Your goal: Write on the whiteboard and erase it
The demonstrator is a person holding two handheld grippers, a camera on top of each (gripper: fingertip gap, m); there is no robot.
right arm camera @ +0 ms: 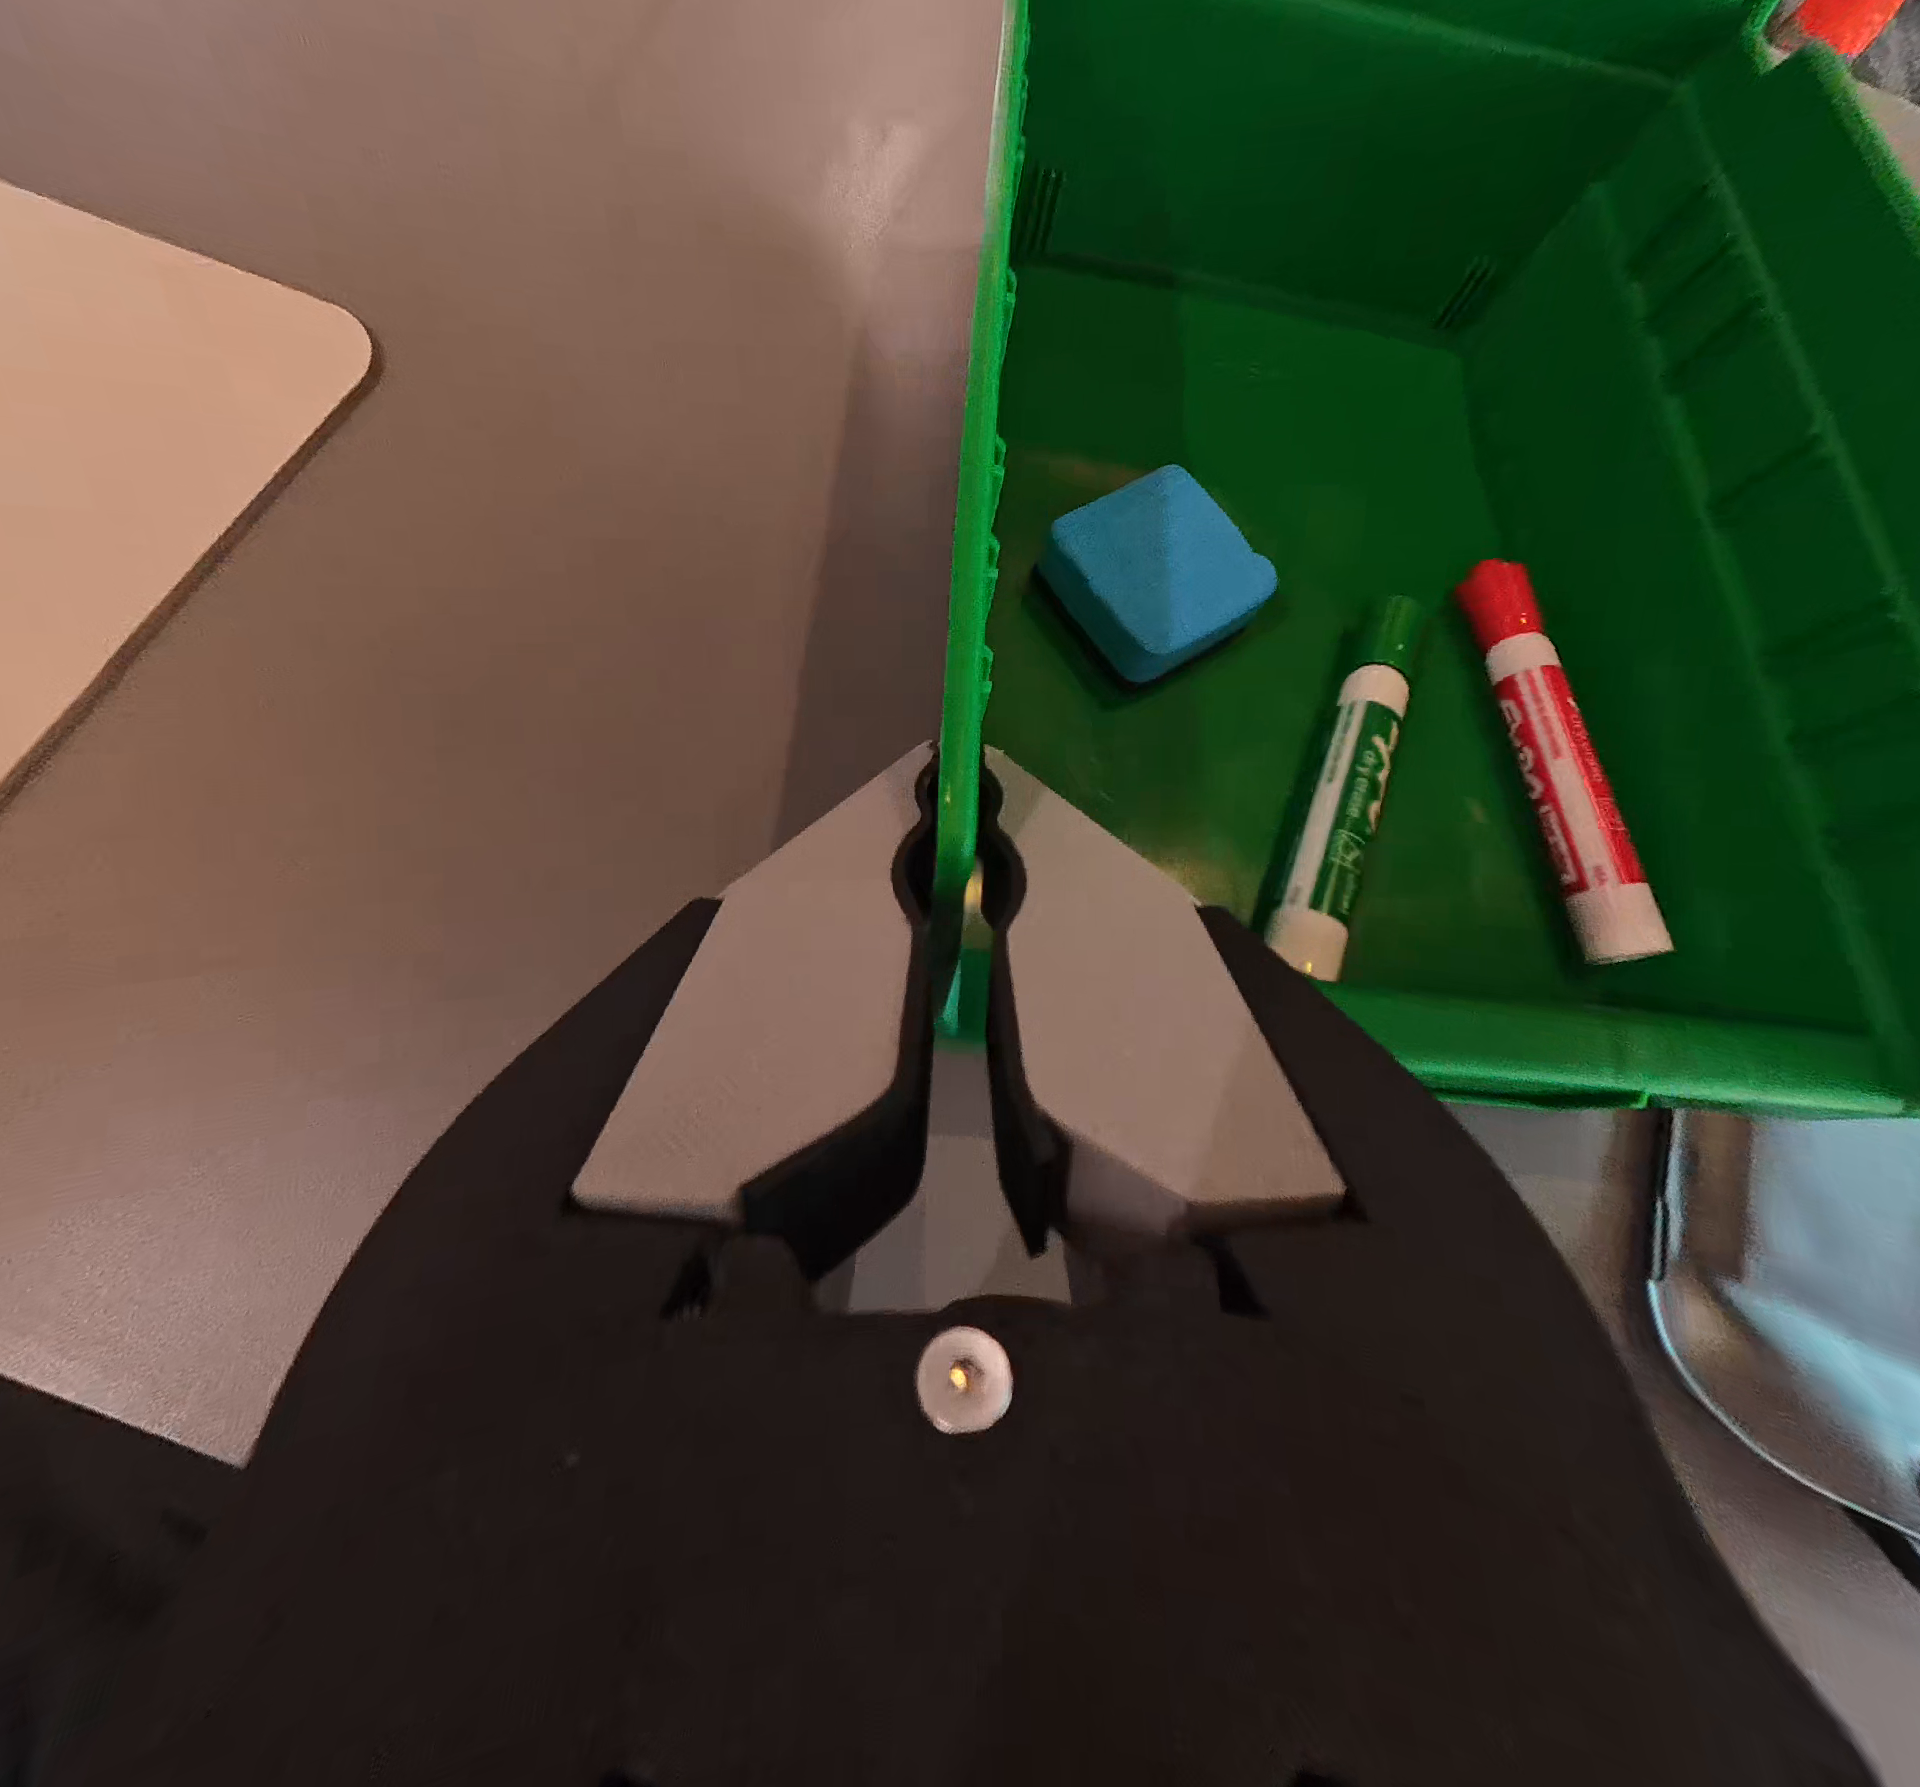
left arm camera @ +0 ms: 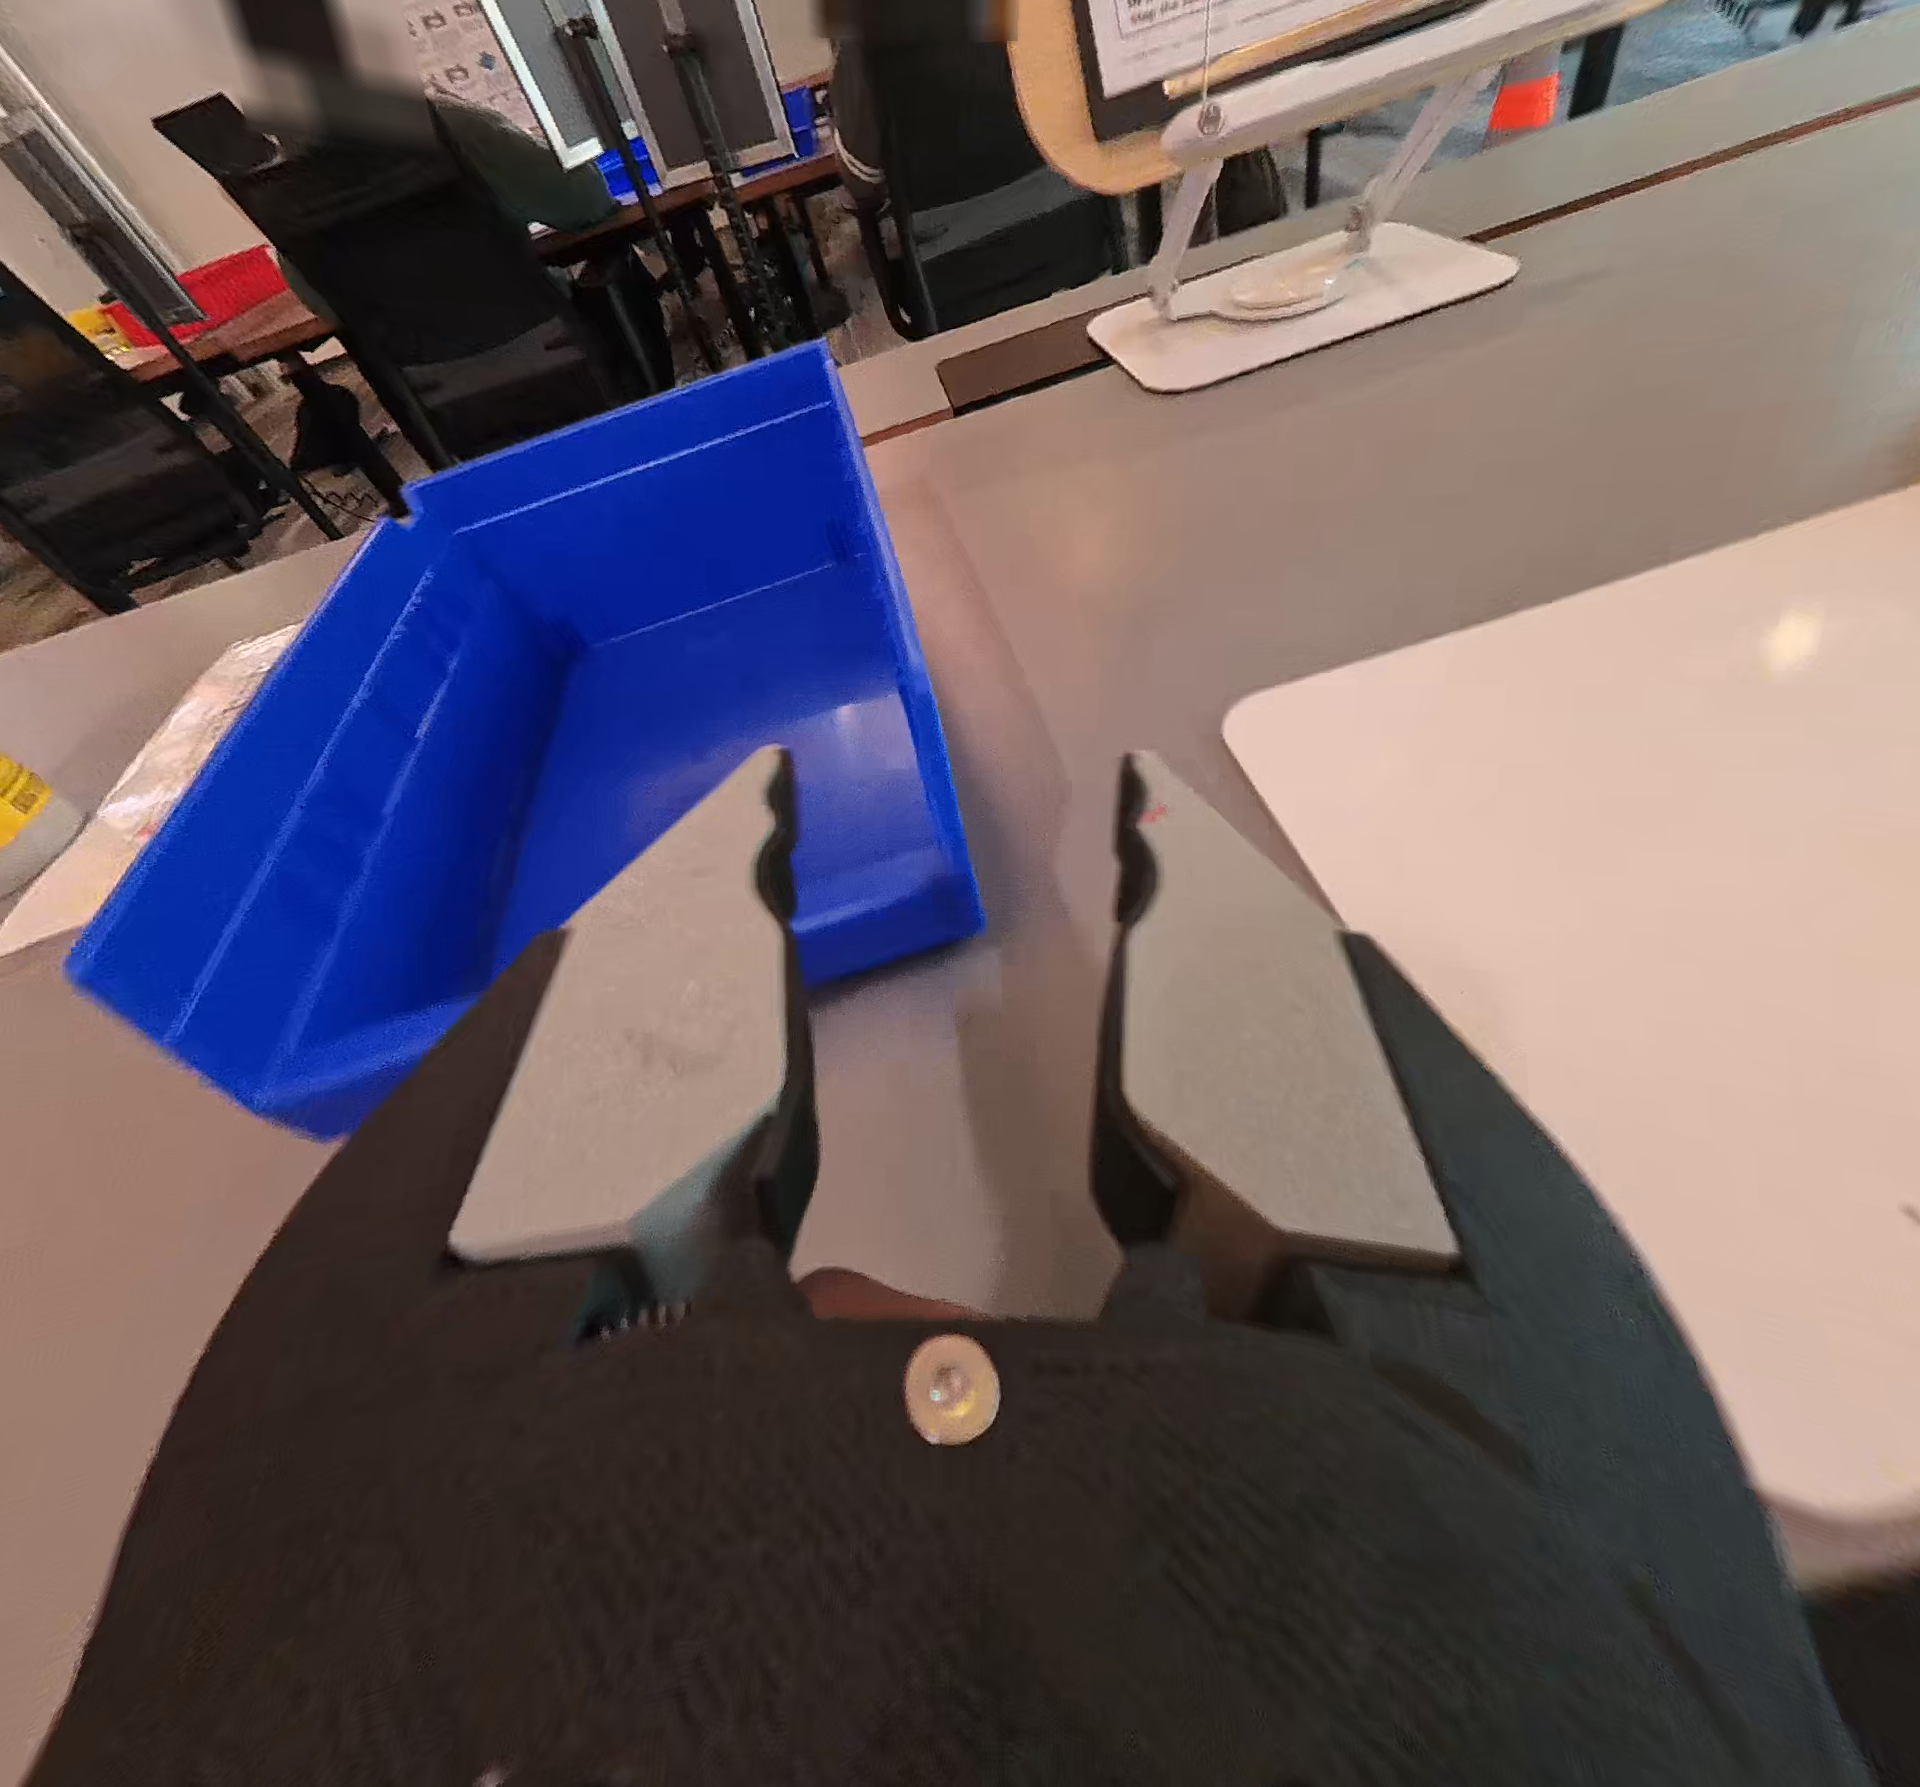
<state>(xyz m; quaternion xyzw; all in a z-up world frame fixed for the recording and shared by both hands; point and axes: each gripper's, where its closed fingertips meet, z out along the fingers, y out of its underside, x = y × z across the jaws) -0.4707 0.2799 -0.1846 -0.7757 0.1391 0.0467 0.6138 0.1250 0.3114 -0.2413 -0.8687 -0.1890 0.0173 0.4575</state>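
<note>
Grip first: our right tool (right arm camera: 958, 802) is clamped on the left wall of the green bin (right arm camera: 1351, 127), near its front corner, pads pressed on either side of the thin plastic. Our left tool (left arm camera: 951, 833) is spread wide with nothing in it, hovering over the table (left arm camera: 1195, 542) between the blue bin (left arm camera: 623, 594) and the whiteboard (left arm camera: 1610, 854).

Inside the green bin we've got the blue eraser (right arm camera: 1155, 574) just inside that wall, then the green marker (right arm camera: 1340, 781) and the red marker (right arm camera: 1553, 761) lying side by side toward the front. The whiteboard's corner (right arm camera: 125, 449) sits well to the left of the bin.

Looks to us like the step is steadying or shifting the bin so a marker can be picked. We'd say keep the pinch low-force and move level, since that thin wall will probably flex and a tilt would roll the markers. The empty left tool seems the natural one to go in for a marker.
</note>
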